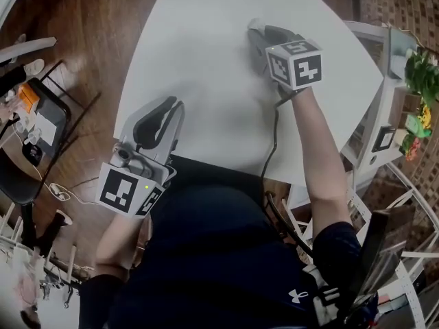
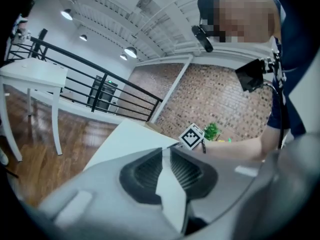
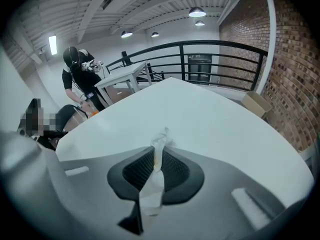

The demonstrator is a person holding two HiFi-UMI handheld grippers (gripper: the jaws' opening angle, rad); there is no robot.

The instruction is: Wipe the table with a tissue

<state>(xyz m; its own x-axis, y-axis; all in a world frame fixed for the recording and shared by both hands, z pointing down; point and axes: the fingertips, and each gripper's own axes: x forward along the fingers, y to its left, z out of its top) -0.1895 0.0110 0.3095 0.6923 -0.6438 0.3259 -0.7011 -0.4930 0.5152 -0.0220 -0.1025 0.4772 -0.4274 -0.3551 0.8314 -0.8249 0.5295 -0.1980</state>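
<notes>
Clenched tight, the jaws of the right gripper [image 3: 158,150] pinch a crumpled white paper tissue [image 3: 160,138]. A twisted tuft pokes out past the tips and the rest trails back between the ribbed black pads. In the head view this right gripper [image 1: 256,34] reaches out over the far middle of the broad white surface [image 1: 199,60], held low above it. From these views it is not possible to tell whether the tissue touches the top. Its black-and-white marker cube [image 1: 295,64] sits just behind the jaws, and a black cable runs back along the forearm.

On the left gripper [image 2: 165,150] the jaws are pressed together at their tips with nothing between them. In the head view the left gripper [image 1: 169,105] hangs over the near edge of the surface, well apart from the right one.

Brown wooden floor [image 1: 89,53] surrounds the surface. A black metal railing [image 3: 200,48] and a red brick wall [image 3: 292,79] stand beyond it, and a second white table [image 2: 35,74] stands to one side.
</notes>
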